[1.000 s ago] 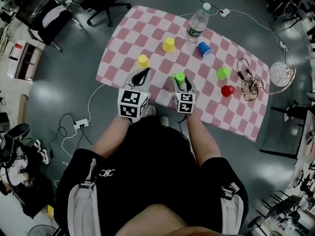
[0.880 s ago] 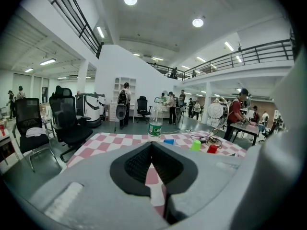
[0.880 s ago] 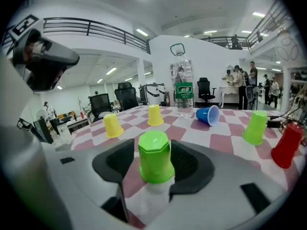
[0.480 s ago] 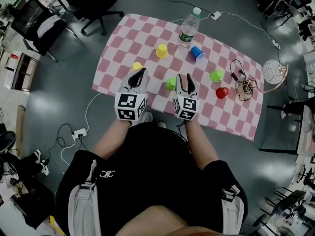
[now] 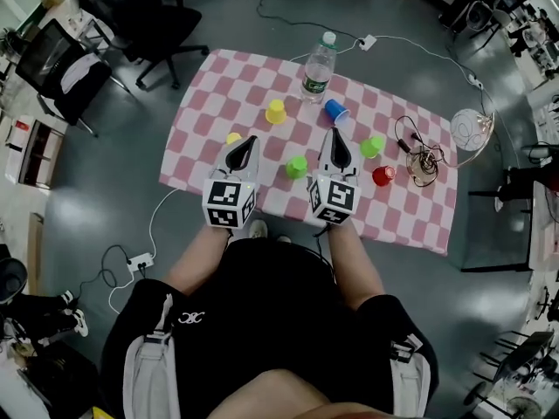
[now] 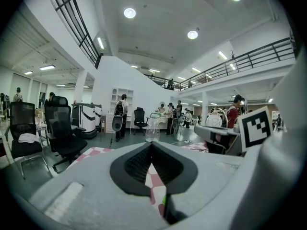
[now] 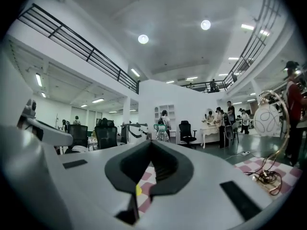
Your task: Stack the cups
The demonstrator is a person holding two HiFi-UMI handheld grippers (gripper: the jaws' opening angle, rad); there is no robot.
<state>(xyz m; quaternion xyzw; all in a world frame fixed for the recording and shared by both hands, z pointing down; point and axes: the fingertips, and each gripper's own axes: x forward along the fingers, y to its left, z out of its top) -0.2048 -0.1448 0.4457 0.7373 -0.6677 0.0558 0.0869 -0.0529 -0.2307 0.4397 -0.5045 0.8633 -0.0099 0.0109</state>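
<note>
Left gripper [image 5: 248, 140] was found with jaws together, nothing held; right gripper [image 5: 339, 134] jaws had just been closed, empty; green cup [image 5: 297, 167] was seen between both grippers.

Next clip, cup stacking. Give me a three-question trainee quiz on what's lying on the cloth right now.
1. How many cups are on the checkered cloth?
2. Which one lies on its side? A. the red cup B. the blue cup C. a yellow cup
3. True or false: one cup is already stacked on another.
Key:
1. Six: two yellow cups, two green cups, the blue cup and the red cup.
2. B.
3. False; all six sit apart.
</note>
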